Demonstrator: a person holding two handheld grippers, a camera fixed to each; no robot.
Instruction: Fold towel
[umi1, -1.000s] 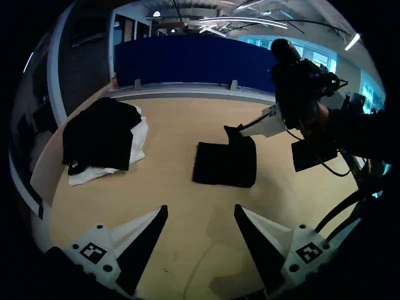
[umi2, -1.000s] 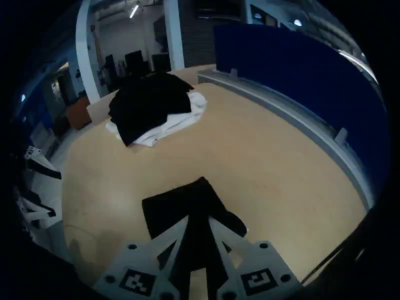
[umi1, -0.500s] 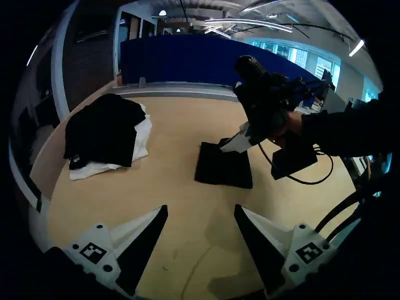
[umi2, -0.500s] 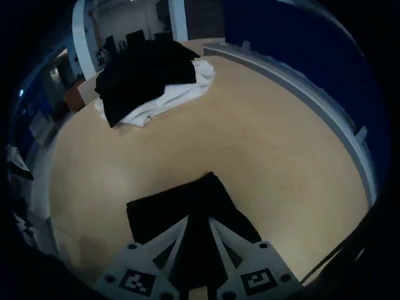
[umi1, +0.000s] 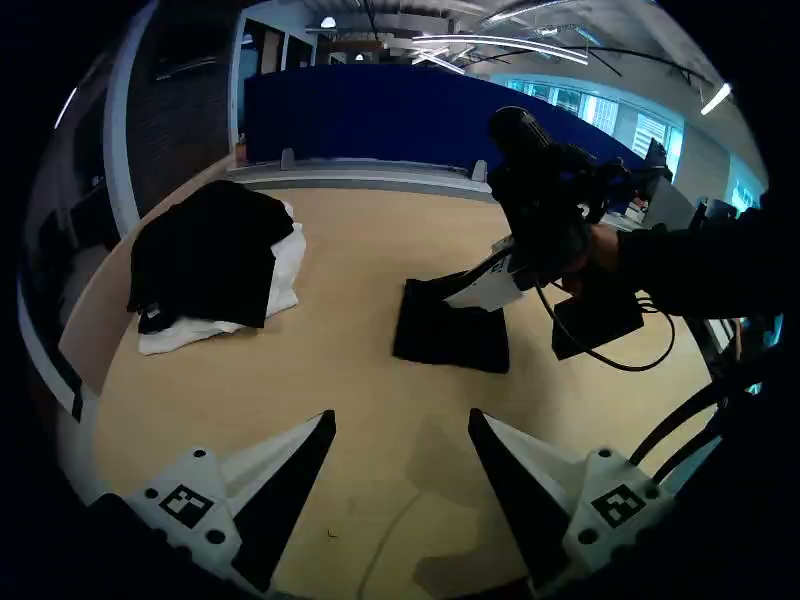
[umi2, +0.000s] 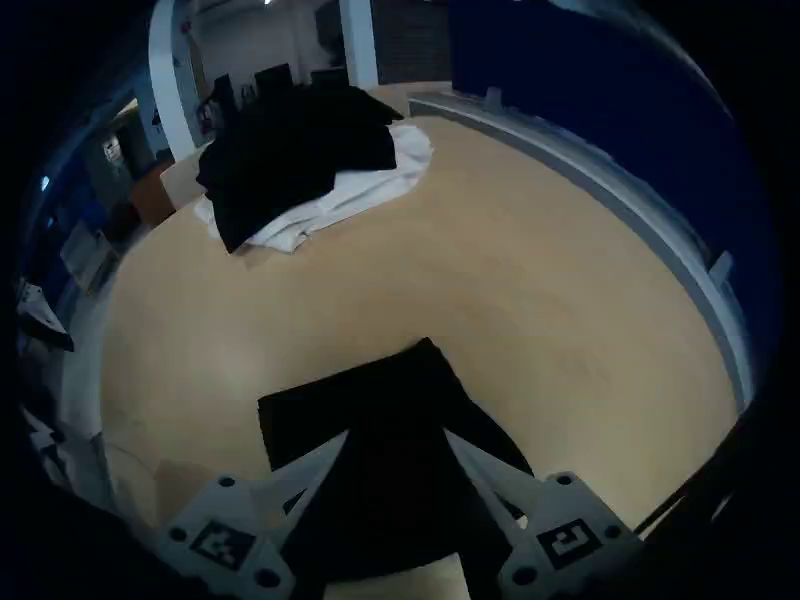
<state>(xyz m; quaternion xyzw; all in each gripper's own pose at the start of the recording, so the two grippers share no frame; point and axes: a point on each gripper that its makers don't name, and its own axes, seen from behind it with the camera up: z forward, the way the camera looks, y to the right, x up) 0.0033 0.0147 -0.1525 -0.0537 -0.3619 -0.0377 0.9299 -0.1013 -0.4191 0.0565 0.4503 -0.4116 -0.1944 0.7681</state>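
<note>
Wood table (umi1: 330, 400) is broad and looks slick, so the folded black towel (umi2: 330, 410), lying flat near its middle, could slide if I drag across it. The heap of black and white cloth (umi1: 210, 260) sits well apart by the table's rim, so no snag risk unless I swing wide. My right gripper (umi2: 396, 435) has fingers spread with nothing pinched, low over the towel's near part; can't tell if the tips touch cloth. If I pull away carelessly, a tip may catch the top layer and flip the fold open or rumple a corner. My left gripper (umi1: 400, 413) is spread wide and empty over bare table, short of the towel; reaching in crooked could shove it askew.
</note>
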